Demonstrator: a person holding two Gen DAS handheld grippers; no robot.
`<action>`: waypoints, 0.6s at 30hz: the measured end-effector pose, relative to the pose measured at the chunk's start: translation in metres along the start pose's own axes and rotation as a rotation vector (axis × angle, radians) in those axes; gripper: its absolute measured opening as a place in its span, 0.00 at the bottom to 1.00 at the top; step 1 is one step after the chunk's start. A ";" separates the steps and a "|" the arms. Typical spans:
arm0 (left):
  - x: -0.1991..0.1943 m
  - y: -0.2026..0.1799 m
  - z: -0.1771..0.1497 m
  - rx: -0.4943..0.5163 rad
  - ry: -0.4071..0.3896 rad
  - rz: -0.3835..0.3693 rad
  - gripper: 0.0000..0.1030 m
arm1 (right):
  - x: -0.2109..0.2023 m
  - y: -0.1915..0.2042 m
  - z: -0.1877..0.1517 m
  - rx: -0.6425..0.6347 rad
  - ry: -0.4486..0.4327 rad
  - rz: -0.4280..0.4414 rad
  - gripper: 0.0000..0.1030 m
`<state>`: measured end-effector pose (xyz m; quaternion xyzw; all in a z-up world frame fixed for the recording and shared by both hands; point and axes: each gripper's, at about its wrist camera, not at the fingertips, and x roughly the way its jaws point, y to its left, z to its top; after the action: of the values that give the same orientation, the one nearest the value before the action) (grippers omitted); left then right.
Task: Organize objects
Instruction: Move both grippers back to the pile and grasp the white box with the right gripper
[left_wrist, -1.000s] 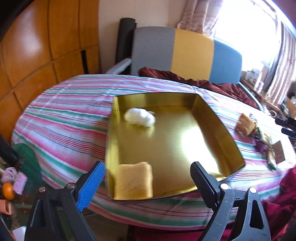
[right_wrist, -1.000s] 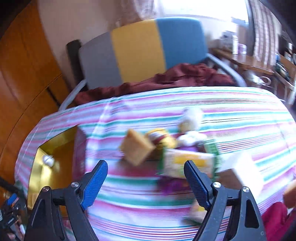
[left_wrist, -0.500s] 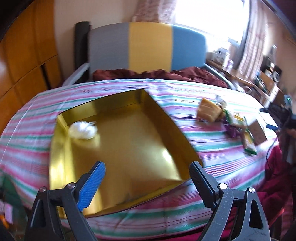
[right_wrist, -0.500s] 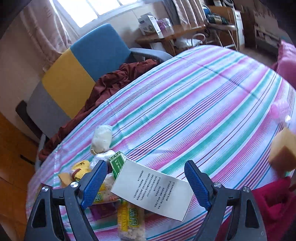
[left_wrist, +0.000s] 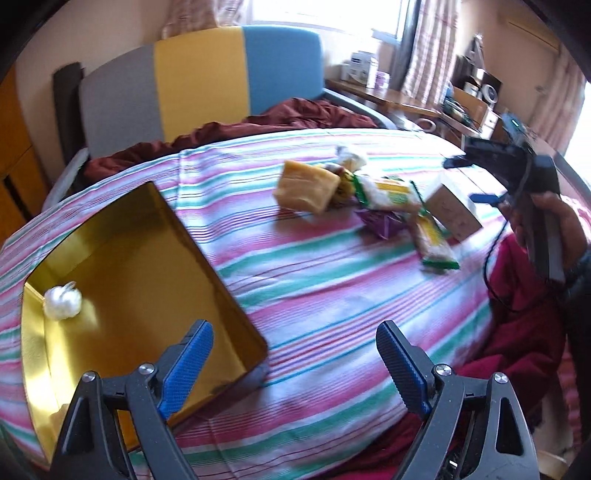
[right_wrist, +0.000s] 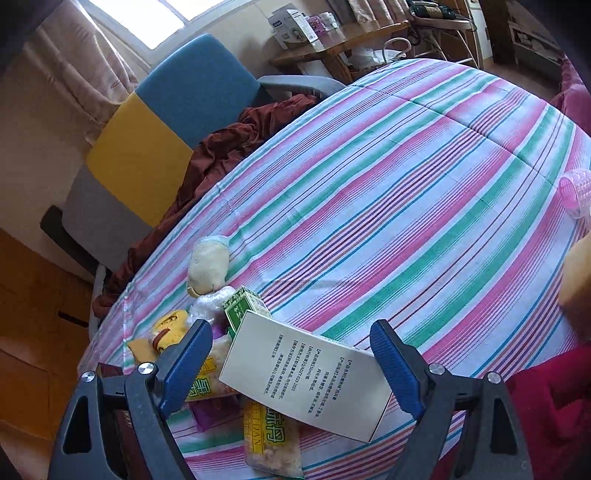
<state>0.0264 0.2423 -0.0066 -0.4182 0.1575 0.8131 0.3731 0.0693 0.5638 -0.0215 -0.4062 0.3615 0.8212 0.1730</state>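
Observation:
A gold tray (left_wrist: 207, 251) lies on the striped tablecloth at the left, with a white ball (left_wrist: 62, 302) inside. A pile sits right of it: a yellow sponge (left_wrist: 306, 186), snack packets (left_wrist: 391, 192) and a white box (left_wrist: 454, 210). My left gripper (left_wrist: 291, 365) is open and empty over the tray's near right corner. My right gripper (right_wrist: 291, 363) is open and empty just above the white box (right_wrist: 310, 376), with snack packets (right_wrist: 269, 439) and a cream plush (right_wrist: 208, 264) around it. It also shows in the left wrist view (left_wrist: 480, 181).
A grey, yellow and blue chair (left_wrist: 199, 85) with a maroon cloth (left_wrist: 288, 118) stands behind the table. A pink roller (right_wrist: 576, 197) and a tan object (right_wrist: 580, 280) lie at the table's right edge. A cluttered wooden desk (right_wrist: 351, 40) stands beyond.
The left view has swung right from the tray toward the pile. The right gripper has swung right and come down close over the white box. Both stay open.

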 end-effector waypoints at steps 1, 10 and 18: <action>0.001 -0.002 0.000 0.009 0.001 -0.006 0.88 | 0.002 0.007 0.002 -0.038 0.033 0.000 0.86; 0.006 -0.003 0.007 0.018 0.008 -0.047 0.88 | 0.022 0.051 0.007 -0.355 0.268 -0.182 0.86; 0.007 -0.012 0.031 0.092 -0.033 -0.051 0.88 | 0.045 0.050 -0.011 -0.520 0.324 -0.393 0.79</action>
<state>0.0153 0.2711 0.0065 -0.3911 0.1777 0.8020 0.4149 0.0184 0.5216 -0.0392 -0.6231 0.0785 0.7618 0.1591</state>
